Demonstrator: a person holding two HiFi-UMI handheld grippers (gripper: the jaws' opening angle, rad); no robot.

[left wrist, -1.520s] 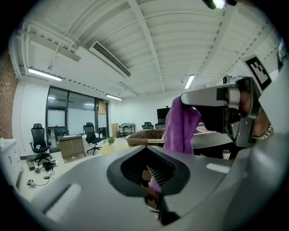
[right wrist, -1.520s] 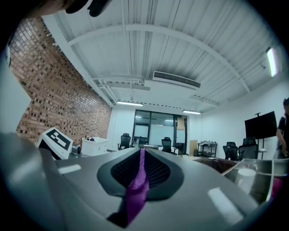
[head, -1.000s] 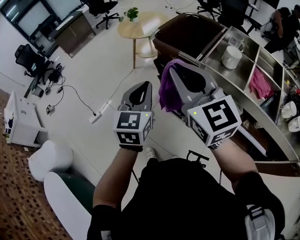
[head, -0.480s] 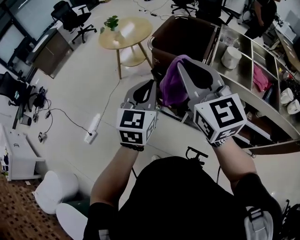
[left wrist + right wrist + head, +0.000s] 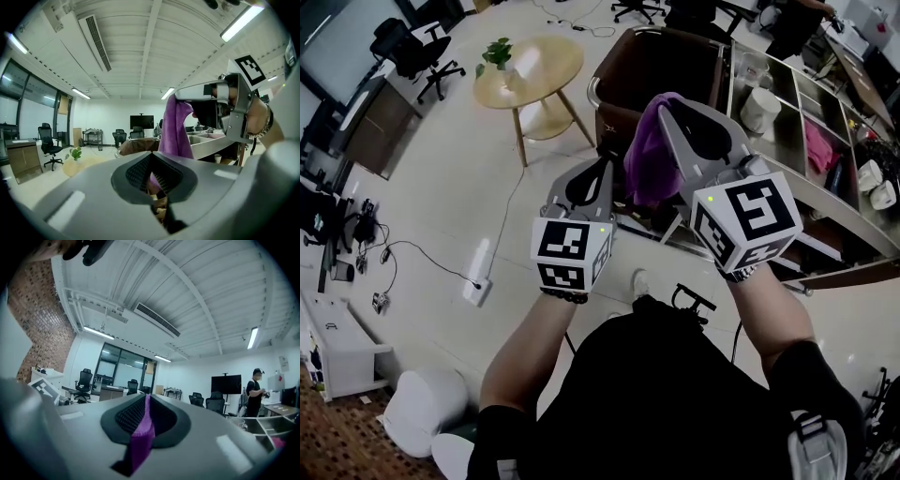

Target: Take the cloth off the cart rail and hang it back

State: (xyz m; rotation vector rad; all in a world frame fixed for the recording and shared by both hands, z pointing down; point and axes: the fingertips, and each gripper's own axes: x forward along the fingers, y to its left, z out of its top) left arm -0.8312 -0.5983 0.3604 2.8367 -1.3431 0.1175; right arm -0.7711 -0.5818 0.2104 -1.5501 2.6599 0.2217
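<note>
A purple cloth [image 5: 652, 159] hangs from my right gripper [image 5: 671, 101], which is shut on its upper edge and held up in front of the steel cart [image 5: 787, 178]. In the right gripper view a strip of the cloth [image 5: 142, 439] is pinched between the pads. From the left gripper view, the cloth [image 5: 176, 129] drapes down from the right gripper [image 5: 180, 96], over the cart's edge [image 5: 206, 143]. My left gripper [image 5: 600, 171] is shut with nothing in it, just left of the cloth and lower. The cart's rail is hidden behind the grippers.
A brown bin [image 5: 666, 61] stands against the cart's near end. In the cart lie a pink cloth [image 5: 822, 145] and a white container [image 5: 759, 111]. A round wooden table [image 5: 530, 70] with a plant [image 5: 495, 53] is left of it. A person [image 5: 255, 390] stands far off.
The view has swung so that table, bin and cart sit lower and nearer. My right gripper with the cloth has risen slightly; the left gripper stays beside it.
</note>
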